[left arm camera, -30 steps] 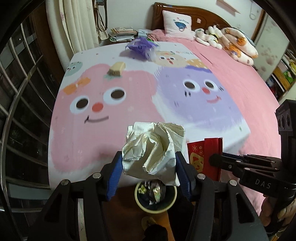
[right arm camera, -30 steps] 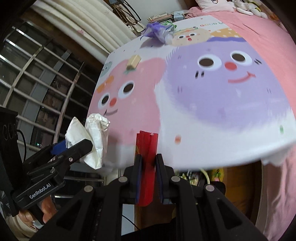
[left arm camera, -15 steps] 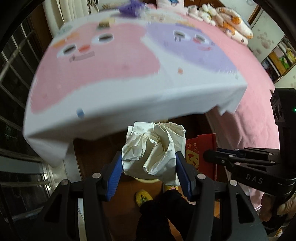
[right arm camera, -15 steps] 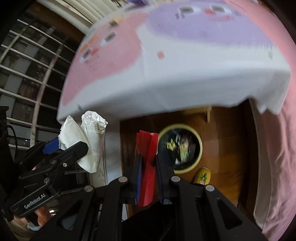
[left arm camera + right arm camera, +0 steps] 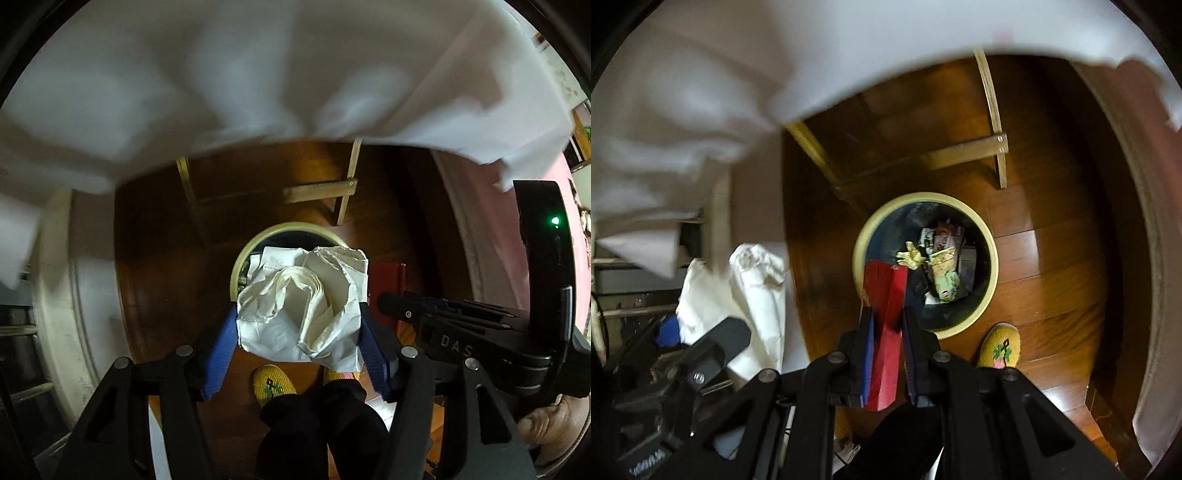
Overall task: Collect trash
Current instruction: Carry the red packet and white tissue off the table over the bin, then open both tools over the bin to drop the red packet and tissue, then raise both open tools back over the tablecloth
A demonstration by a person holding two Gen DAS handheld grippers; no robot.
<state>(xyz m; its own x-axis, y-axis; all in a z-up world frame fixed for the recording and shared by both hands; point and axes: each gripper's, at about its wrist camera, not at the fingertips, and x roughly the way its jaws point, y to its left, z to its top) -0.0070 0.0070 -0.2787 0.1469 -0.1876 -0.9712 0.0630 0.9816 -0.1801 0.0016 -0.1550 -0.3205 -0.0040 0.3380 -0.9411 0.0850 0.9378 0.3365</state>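
Note:
My left gripper [image 5: 298,312] points down over a round cream-rimmed bin [image 5: 243,258] on the floor. A crumpled white paper [image 5: 303,306] sits between its blue pads [image 5: 221,343] and hides most of the bin mouth. The jaws are opening, and the pads still touch the paper. My right gripper [image 5: 888,317] is shut on a flat red packet [image 5: 886,295] whose top reaches over the near rim of the bin [image 5: 991,266]. Several wrappers lie inside the bin. The paper [image 5: 753,288] hangs to the left in the right wrist view.
A white bedsheet [image 5: 258,74] hangs over the bed edge above the bin. A wooden frame [image 5: 967,147] stands behind the bin on the dark wood floor. A person's yellow slipper [image 5: 999,347] rests beside the bin. A pink cover [image 5: 491,221] drapes at the right.
Both grippers have dropped from above the bed to below its edge and tilted down over the bin, which now looks much larger. The left jaws stand slightly wider around the paper.

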